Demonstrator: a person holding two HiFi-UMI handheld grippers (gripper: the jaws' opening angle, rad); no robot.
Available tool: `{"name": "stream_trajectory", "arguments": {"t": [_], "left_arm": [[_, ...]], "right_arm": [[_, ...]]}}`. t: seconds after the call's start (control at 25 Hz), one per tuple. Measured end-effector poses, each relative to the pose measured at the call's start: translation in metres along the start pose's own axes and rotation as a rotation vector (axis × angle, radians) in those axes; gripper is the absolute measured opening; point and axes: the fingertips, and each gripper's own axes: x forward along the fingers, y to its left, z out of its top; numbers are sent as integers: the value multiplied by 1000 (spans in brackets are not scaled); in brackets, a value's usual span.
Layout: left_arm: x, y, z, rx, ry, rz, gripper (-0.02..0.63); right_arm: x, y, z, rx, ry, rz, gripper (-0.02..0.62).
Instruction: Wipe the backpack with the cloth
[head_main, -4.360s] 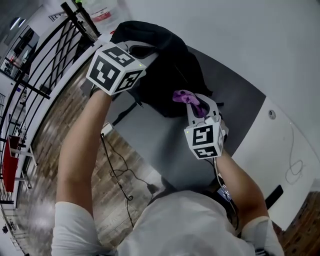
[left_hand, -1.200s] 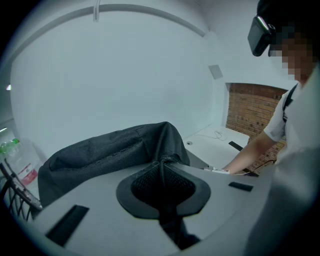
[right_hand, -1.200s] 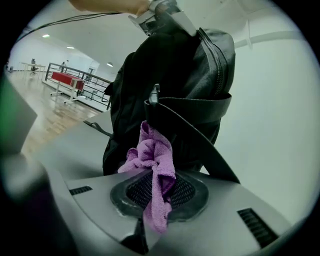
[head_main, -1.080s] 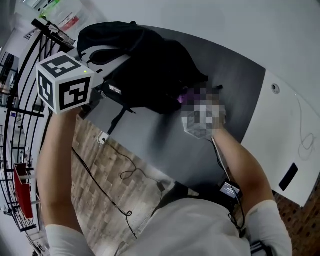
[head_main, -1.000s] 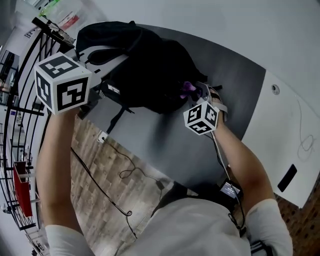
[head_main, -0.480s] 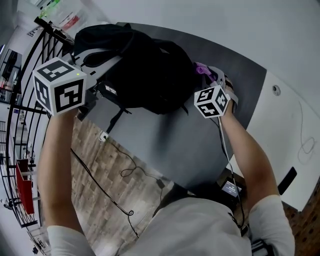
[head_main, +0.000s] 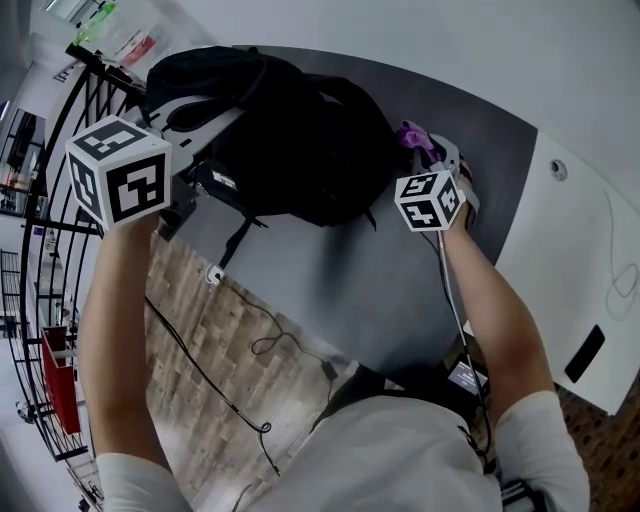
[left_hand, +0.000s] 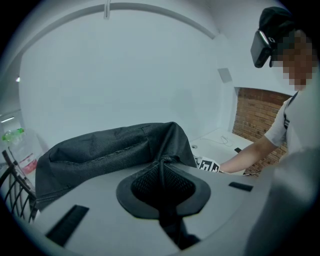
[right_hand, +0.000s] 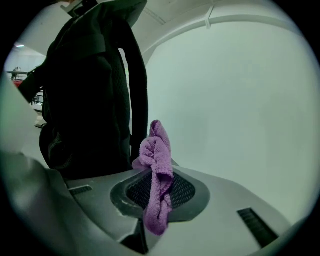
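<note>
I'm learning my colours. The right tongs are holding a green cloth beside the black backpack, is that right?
Not green. The cloth pinched in the right tongs is purple, as the right gripper view shows. It is beside the black backpack, just as you said.

Readable text: none that I can make out in any view.
Left cube (head_main: 120, 170): black-and-white square patterns only, no letters.
Right cube (head_main: 430, 200): the same kind of patterns.
White tag (head_main: 224, 181) on the backpack (head_main: 300, 150): print too small for me to read.
Bottles (head_main: 137, 47), upper left of the frame: green and red marks, blurred.
</note>
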Motion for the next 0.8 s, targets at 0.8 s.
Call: {"name": "stream_trajectory", "arguments": {"t": [0.8], "left_arm": [[3,0,-2,-2,6,-26,17]], "right_arm": [[-32,182,-31,-109,12,307,55]]}}
